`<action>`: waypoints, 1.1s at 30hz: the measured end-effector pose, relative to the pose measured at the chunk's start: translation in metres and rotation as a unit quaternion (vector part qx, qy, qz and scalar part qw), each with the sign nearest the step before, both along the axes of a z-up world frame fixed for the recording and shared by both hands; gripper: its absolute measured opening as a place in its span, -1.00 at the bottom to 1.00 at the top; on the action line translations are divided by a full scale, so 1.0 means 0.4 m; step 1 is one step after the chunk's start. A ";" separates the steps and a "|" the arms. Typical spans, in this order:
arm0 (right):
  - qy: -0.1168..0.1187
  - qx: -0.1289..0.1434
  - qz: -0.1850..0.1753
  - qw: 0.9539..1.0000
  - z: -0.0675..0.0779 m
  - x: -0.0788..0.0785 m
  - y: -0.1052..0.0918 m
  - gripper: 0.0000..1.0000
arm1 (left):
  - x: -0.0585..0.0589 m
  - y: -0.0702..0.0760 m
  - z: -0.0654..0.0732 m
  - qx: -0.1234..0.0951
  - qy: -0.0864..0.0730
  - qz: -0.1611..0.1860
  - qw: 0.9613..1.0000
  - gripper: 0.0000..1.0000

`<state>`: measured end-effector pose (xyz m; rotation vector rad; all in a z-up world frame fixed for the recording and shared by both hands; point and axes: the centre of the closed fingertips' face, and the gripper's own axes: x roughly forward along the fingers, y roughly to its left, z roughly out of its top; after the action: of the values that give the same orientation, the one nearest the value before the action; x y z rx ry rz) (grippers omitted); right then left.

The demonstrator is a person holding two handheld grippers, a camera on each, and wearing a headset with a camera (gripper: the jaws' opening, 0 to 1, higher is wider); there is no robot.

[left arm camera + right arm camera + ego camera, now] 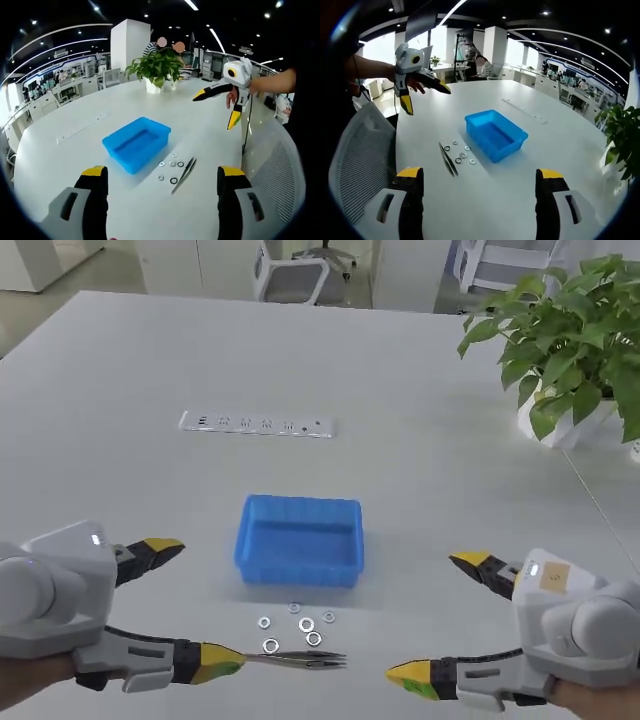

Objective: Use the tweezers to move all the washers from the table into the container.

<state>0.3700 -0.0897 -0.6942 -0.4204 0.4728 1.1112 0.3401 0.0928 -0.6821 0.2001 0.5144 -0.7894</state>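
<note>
**Kid:** What is on the left?
**Friend:** The left claw (210, 602). It is white and grey with yellow tips. Its jaws stand wide apart, with nothing between them.
**Kid:** Where are the tweezers (300, 660)?
**Friend:** Flat on the smooth grey table (130, 370), just beside the left claw's lower tip. They are thin, shiny metal. In the head view they lie long-ways from left to right, and their two thin arms part a little at the right end.
**Kid:** And the washers (307, 625)?
**Friend:** Six small shiny rings lie loose on the table, between the tweezers and the blue bin (298, 570). The bin is plastic, a box shape with round corners and an open top.
**Kid:** And on the right?
**Friend:** The right claw (422, 616) is wide open too and holds nothing. There is bare table on both sides of the bin. Behind the bin is a long white power strip (255, 425), and far right is a leafy green plant (570, 330).
</note>
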 end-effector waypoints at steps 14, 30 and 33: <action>0.001 -0.033 0.054 0.998 -0.039 -0.011 0.025 0.66 | -0.001 -0.015 -0.049 0.037 0.014 -0.044 0.998 0.69; 0.028 -0.067 0.128 0.989 -0.105 -0.035 0.067 0.07 | -0.004 -0.024 -0.138 0.086 0.041 -0.107 0.990 0.29; 0.030 -0.075 0.145 0.986 -0.118 -0.039 0.077 -0.05 | -0.003 -0.022 -0.156 0.097 0.045 -0.122 0.987 0.18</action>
<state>0.3545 -0.0588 -0.7413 -0.6027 0.5626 1.3765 0.3390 0.0841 -0.7443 0.4149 0.6599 -0.9914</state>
